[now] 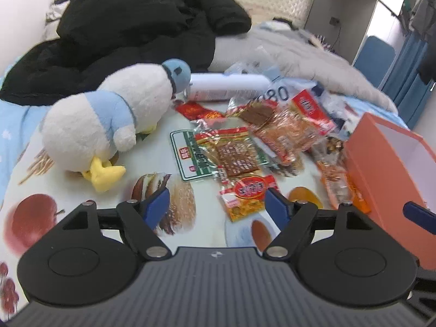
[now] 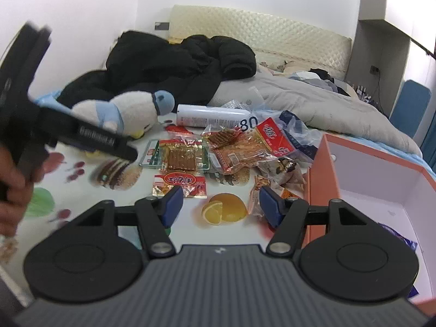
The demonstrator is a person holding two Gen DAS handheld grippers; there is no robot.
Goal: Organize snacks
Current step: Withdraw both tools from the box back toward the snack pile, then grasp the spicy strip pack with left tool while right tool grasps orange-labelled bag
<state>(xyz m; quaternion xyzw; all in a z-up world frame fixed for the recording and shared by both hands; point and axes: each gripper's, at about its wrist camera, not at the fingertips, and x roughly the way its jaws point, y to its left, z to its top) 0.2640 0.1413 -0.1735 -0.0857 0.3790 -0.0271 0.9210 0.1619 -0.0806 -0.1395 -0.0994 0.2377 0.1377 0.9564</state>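
Note:
Several snack packets lie in a heap on the food-print sheet [image 1: 68,190]. Among them are a green-white packet [image 1: 185,158], a brown-strip packet [image 1: 234,155] and a big red-orange packet [image 1: 297,125]. My left gripper [image 1: 218,204] is open just above a small red-yellow packet [image 1: 246,193], which lies close to its right finger. My right gripper [image 2: 221,205] is open with nothing between its fingers, over a printed orange. Next to its right finger lies an orange packet [image 2: 259,196]. An open orange box [image 2: 316,190] stands on the right, with a blue packet [image 2: 403,239] inside.
A white and blue plush duck [image 1: 109,117] lies left of the heap, and a white spray can [image 1: 229,85] lies behind it. A black jacket [image 1: 122,27] and a grey duvet [image 1: 299,54] cover the far bed. A hand [image 2: 11,190] is at the left edge.

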